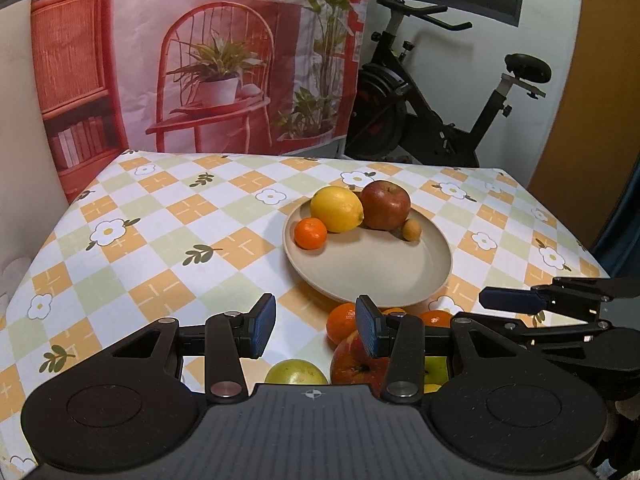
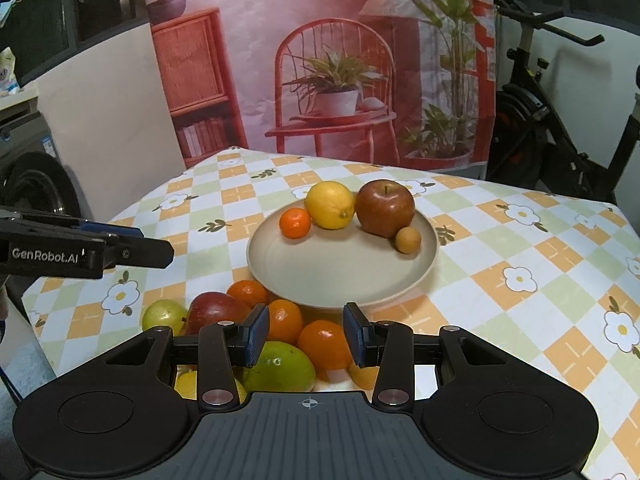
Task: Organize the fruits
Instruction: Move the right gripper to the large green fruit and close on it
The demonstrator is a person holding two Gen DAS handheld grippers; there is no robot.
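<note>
A beige plate (image 1: 372,280) (image 2: 340,276) holds a lemon (image 1: 337,209) (image 2: 330,205), a red apple (image 1: 385,205) (image 2: 385,208), a small orange (image 1: 310,233) (image 2: 295,223) and a small tan fruit (image 1: 411,230) (image 2: 408,240). Loose fruit lies in front of the plate: a red apple (image 1: 356,364) (image 2: 214,310), oranges (image 2: 324,344) and green fruits (image 2: 280,366). My left gripper (image 1: 316,332) is open and empty above the loose pile. My right gripper (image 2: 306,336) is open and empty above the oranges.
The table has a checked flowered cloth (image 1: 160,240). A printed backdrop (image 1: 200,60) hangs behind its far edge. An exercise bike (image 1: 440,100) stands at the back right. A washing machine (image 2: 28,176) stands left of the table.
</note>
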